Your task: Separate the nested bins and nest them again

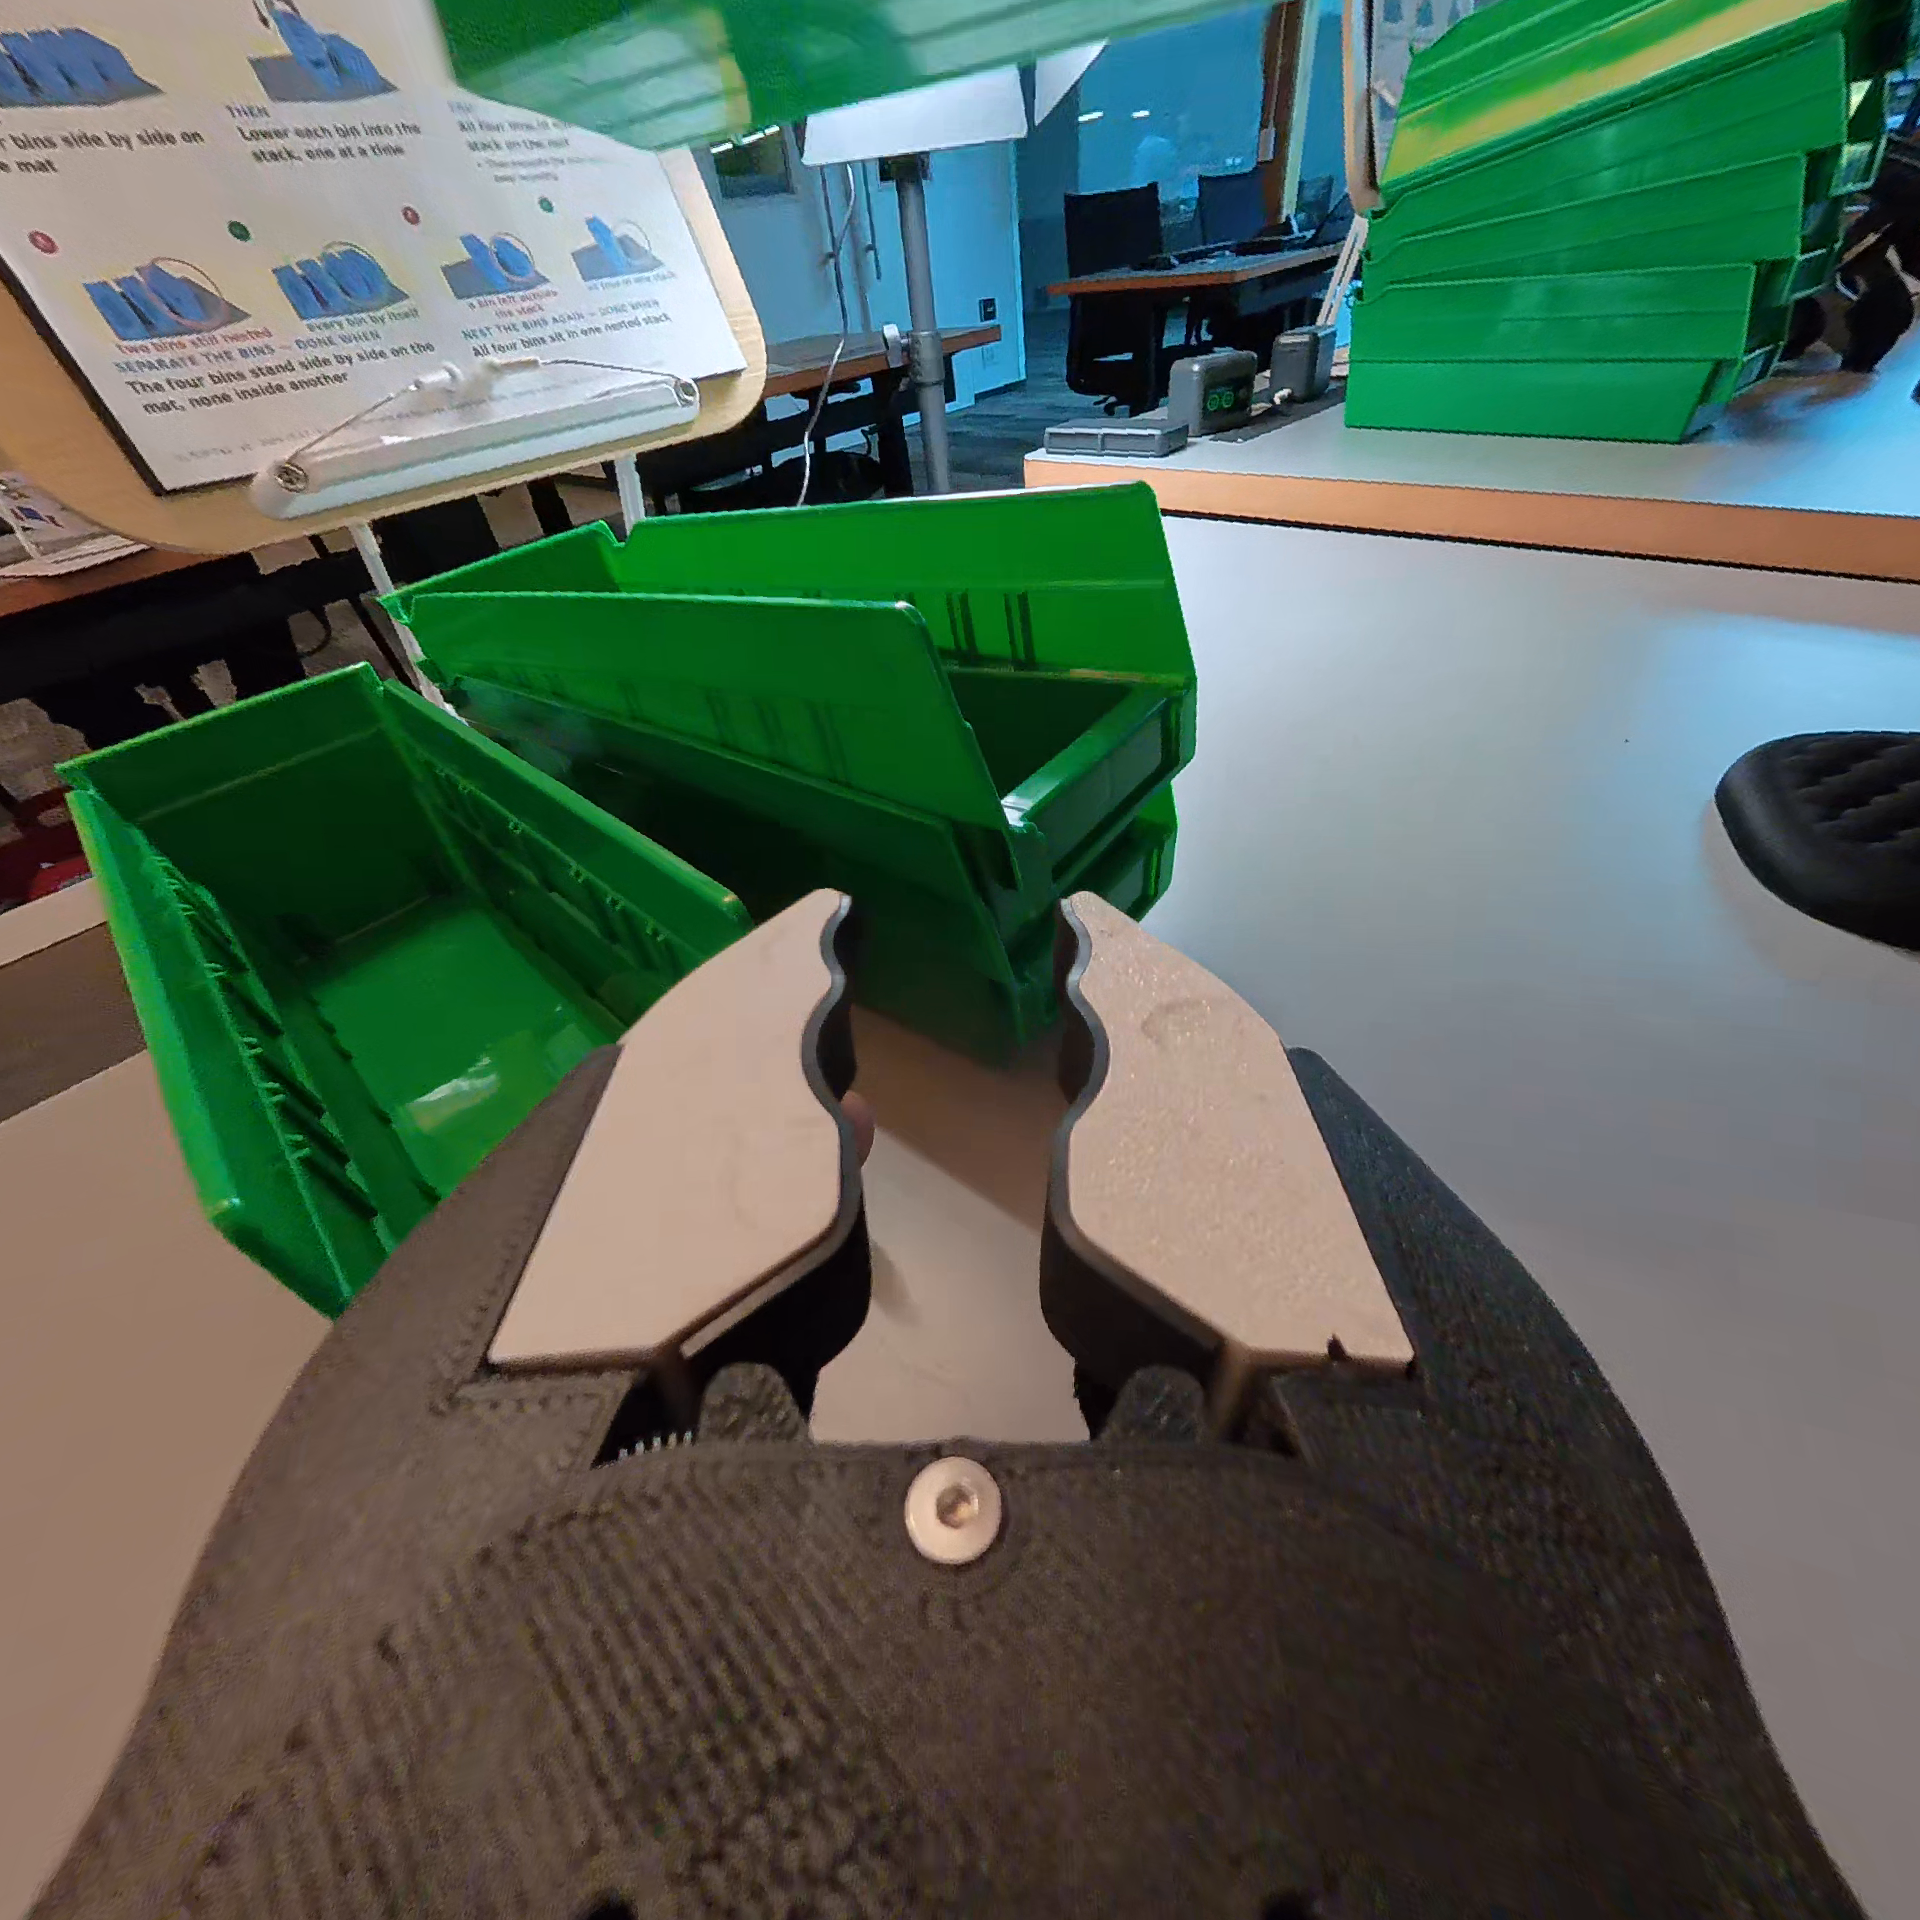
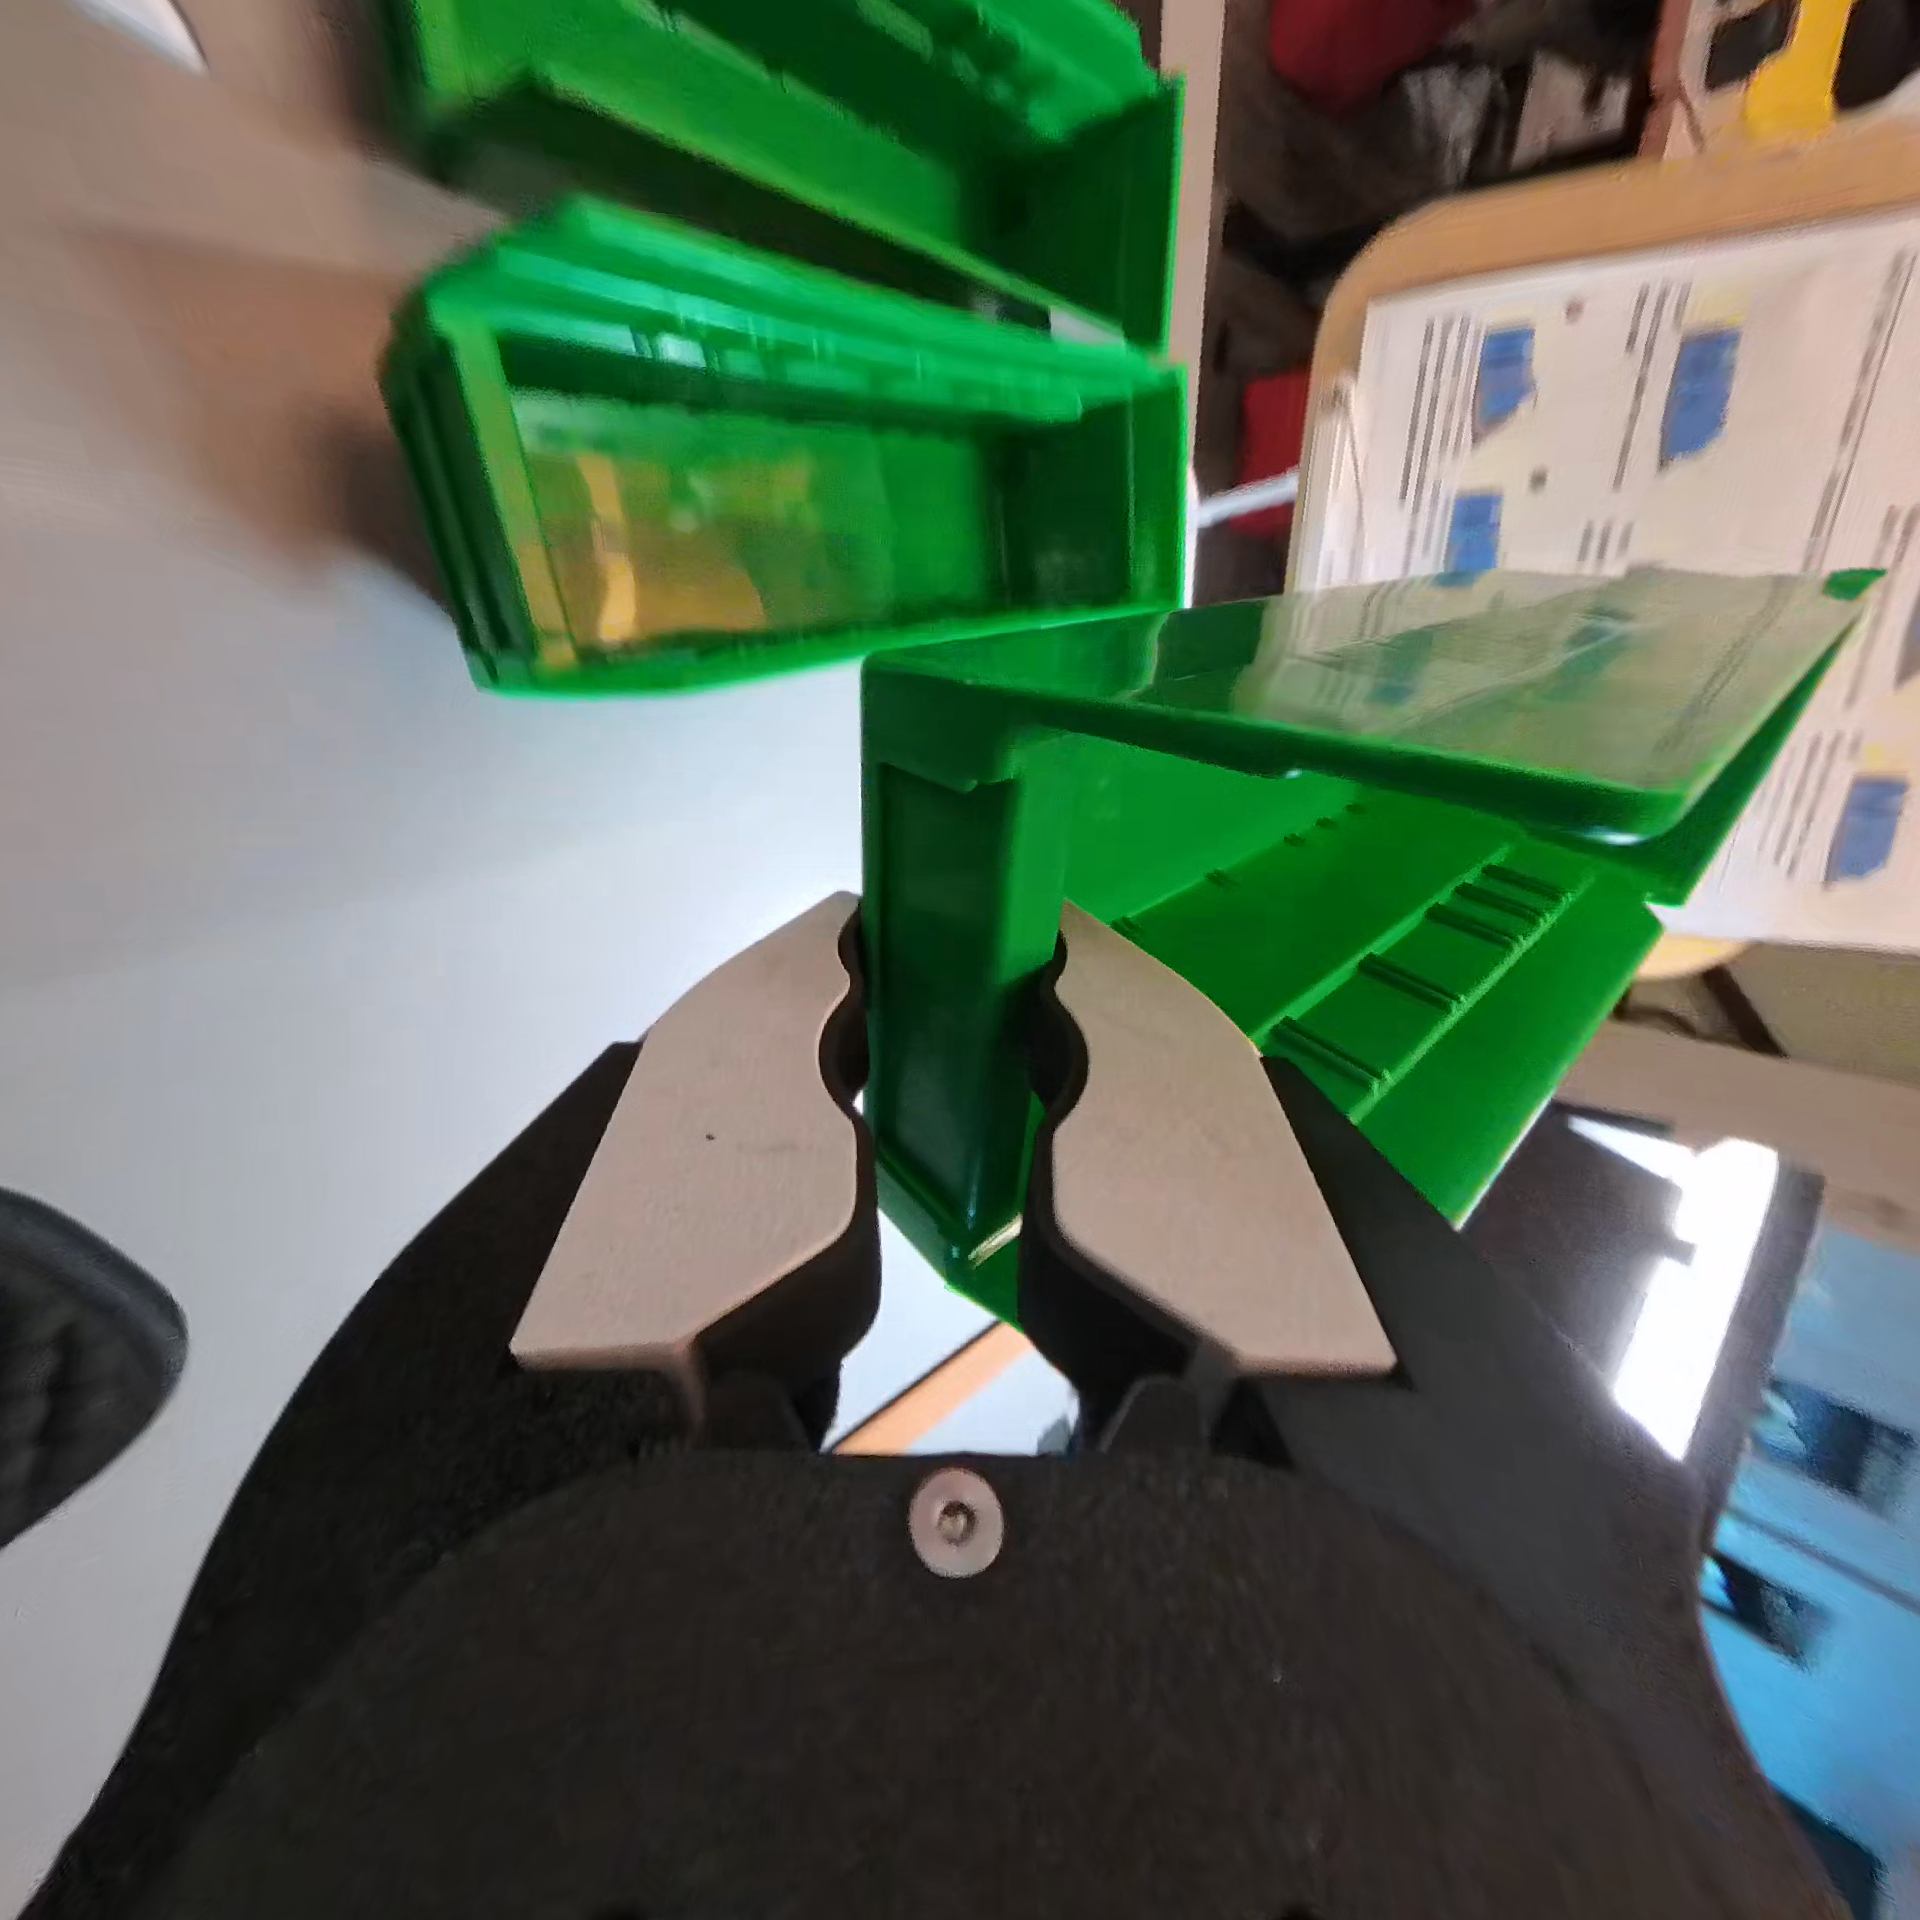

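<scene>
Left gripper: fingers apart, empty, above the surface.
Right gripper: fingers clamped on the lifted bin.
Nested bins: beside the single bin.

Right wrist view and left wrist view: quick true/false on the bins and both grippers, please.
1. The right gripper is shut on a bin. True.
2. The left gripper holds a bin. False: it is open and empty.
3. A single bin stands left of the nested bins. True.
4. The held bin rests on the table. False: it is lifted, clear of the table.
5. The bins are blue. False: they are green.
</scene>
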The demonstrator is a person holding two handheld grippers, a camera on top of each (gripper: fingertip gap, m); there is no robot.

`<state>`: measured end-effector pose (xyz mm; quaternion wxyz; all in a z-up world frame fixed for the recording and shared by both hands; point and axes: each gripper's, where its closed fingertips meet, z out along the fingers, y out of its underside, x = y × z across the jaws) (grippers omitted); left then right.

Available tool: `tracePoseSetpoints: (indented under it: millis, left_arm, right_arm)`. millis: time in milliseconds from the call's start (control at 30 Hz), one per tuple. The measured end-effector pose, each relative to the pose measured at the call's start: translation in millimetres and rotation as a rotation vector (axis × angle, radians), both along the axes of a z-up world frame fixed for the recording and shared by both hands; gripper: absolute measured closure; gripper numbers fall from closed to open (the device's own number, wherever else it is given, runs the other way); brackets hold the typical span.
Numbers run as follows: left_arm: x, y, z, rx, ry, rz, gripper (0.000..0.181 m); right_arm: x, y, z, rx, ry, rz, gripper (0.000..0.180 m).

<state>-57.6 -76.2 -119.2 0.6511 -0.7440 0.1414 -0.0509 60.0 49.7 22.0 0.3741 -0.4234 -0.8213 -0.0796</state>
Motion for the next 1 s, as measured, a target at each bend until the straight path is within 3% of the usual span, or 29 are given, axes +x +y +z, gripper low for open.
tracePoseSetpoints:
  millis: [300,467,633,833,1000]
  left_arm:
    - [-4.4,0.8,2.5,0.021,-0.003,0.026,0.144]
    - [-10.9,2.4,-0.1,0.013,-0.015,0.046,0.144]
    - [-14.8,5.9,-6.0,-0.009,-0.026,0.053,0.145]
    - [-16.2,7.0,-9.0,-0.016,-0.019,0.066,0.145]
    - [-18.5,7.4,-9.8,-0.017,-0.015,0.075,0.145]
  right_arm:
    - [62.0,61.4,-108.0,0.072,-0.101,-0.159,0.152]
    - [92.3,91.7,-175.4,0.045,-0.150,-0.230,0.152]
    - [112.8,103.0,-219.2,-0.012,-0.152,-0.259,0.152]
    - [125.3,113.4,-243.0,0.072,-0.188,-0.239,0.148]
    - [113.0,84.3,-210.1,-0.033,-0.083,-0.265,0.127]
